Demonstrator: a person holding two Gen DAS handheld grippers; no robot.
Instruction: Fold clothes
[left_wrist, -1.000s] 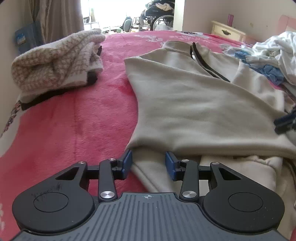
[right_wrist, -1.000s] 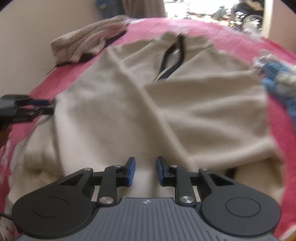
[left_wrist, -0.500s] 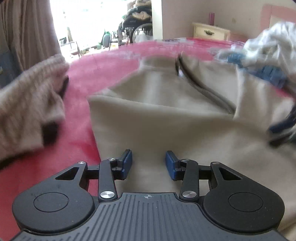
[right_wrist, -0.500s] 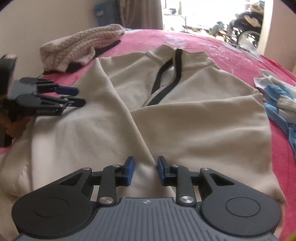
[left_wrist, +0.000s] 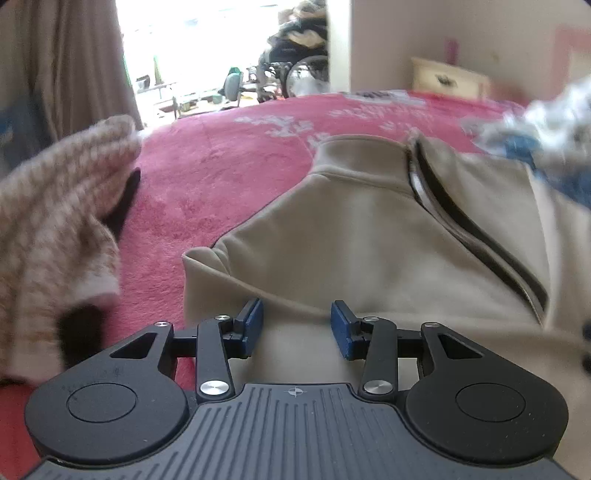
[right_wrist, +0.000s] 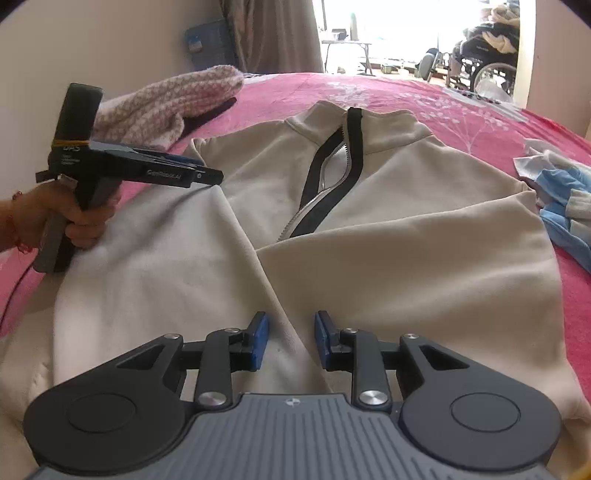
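Note:
A beige zip-neck sweatshirt (right_wrist: 369, 229) lies face up on the pink bedspread, both sleeves folded across its front, collar (left_wrist: 365, 155) at the far end. My left gripper (left_wrist: 295, 325) hovers open just over the sweatshirt's left shoulder fold, nothing between its blue pads. In the right wrist view the left gripper (right_wrist: 207, 173) shows from the side, held by a hand (right_wrist: 85, 218), its tips at the left shoulder. My right gripper (right_wrist: 290, 338) is open above the crossed sleeves near the hem, holding nothing.
A folded pink-and-white knit garment (left_wrist: 55, 206) on a dark one sits left of the sweatshirt. Blue and white clothes (right_wrist: 561, 192) lie heaped at the right. The pink bedspread (left_wrist: 229, 162) stretches beyond the collar; a doorway, wheelchair and dresser (left_wrist: 447, 77) stand behind.
My left gripper has travelled from the sweatshirt's hem corner up along its left edge to the shoulder. The right gripper has steadied over the crossed sleeves. Both stayed open.

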